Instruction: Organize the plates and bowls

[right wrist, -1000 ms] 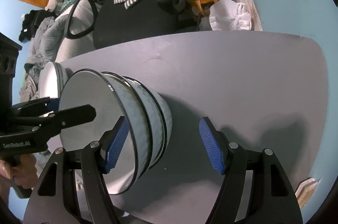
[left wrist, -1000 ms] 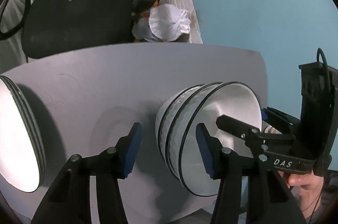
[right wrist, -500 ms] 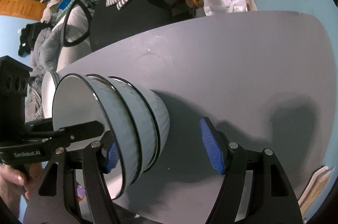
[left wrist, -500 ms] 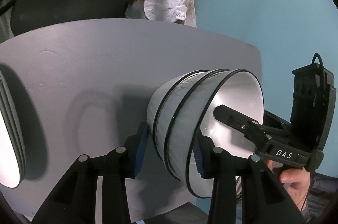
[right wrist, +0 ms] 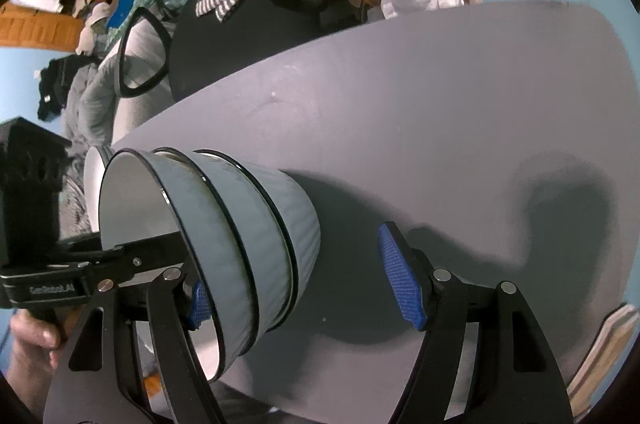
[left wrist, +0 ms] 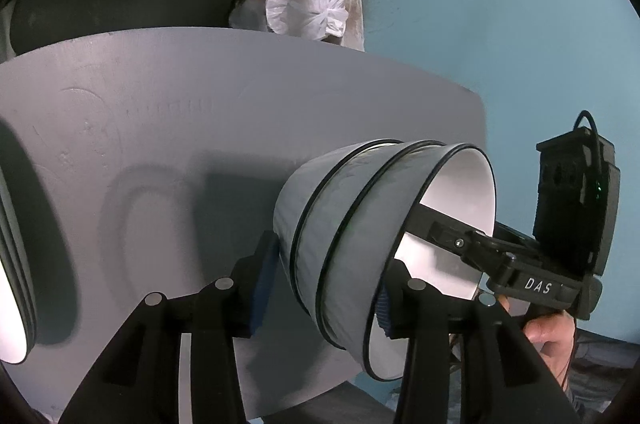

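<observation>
White-lined stack of 3 bowls (left wrist: 344,248) held lower centre, tipped over grey table (left wrist: 200,112); left gripper (left wrist: 320,288) jaws opening round its walls. Right gripper (right wrist: 308,288) spread, 1 finger inside rim. Plates (left wrist: 12,304) stacked far left; placement pending.

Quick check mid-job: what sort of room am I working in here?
Probably a lived-in bedroom or home office, not a kitchen: a black office chair draped with clothes, a grey table against a blue wall, and heaped laundry.

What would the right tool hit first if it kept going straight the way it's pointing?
Probably the grey table. The right tool points down at bare tabletop just beside the stacked bowls, which sit partly between its fingers; depth is unclear.
</observation>
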The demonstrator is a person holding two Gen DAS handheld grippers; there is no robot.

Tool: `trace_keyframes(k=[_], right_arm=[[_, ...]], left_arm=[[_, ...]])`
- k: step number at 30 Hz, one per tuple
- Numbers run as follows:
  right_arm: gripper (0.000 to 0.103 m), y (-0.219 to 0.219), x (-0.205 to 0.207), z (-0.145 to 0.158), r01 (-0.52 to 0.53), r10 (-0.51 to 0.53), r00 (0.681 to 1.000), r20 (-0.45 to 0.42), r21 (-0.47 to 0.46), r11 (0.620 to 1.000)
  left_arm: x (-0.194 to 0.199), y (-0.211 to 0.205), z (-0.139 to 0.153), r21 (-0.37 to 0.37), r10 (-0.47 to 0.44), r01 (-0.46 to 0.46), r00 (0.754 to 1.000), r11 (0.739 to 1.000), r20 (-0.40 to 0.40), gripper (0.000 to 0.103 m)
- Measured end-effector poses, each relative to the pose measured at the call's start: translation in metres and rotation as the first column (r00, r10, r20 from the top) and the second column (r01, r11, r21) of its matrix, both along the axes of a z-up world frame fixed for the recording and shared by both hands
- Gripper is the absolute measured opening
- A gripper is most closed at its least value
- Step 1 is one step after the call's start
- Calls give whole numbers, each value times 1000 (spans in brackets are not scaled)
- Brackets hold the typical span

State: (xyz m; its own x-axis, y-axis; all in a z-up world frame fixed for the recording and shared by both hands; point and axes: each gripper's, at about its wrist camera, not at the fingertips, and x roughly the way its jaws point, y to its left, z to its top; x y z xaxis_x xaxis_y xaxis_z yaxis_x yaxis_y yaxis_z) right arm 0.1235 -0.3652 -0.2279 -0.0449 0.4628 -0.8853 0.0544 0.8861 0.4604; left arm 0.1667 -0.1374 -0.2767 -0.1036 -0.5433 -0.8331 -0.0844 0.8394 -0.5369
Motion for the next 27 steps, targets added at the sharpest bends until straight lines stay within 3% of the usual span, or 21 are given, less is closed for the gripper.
trace_keyframes(k=[3,8,11,18,20,22,27], right_arm=[[69,4,-1,-1,-27,28,999,-25,18,999],[41,13,-3,9,-80,81,997,-4,58,995],[40,19,-3,12,-116,116,993,12,33,993],[35,13,1,7,-125,125,992,-9,68,990],[35,12,2,6,-116,118,993,-18,82,990],[35,14,2,5,-120,122,992,-19,81,989],[36,14,5,4,-123,127,991,-44,85,989]], left_arm=[[-2,-3,2,13,-11,11,1000,1000,11,44],[-3,-4,4,24,-22,22,1000,999,10,44],[-2,-6,5,40,-35,35,999,999,12,44],[-1,-10,10,98,-90,87,996,991,21,44],[-2,-10,10,96,-107,104,994,990,22,43],[-2,-8,11,73,-93,91,996,993,19,35],[-2,-5,12,72,-89,86,996,994,29,32]])
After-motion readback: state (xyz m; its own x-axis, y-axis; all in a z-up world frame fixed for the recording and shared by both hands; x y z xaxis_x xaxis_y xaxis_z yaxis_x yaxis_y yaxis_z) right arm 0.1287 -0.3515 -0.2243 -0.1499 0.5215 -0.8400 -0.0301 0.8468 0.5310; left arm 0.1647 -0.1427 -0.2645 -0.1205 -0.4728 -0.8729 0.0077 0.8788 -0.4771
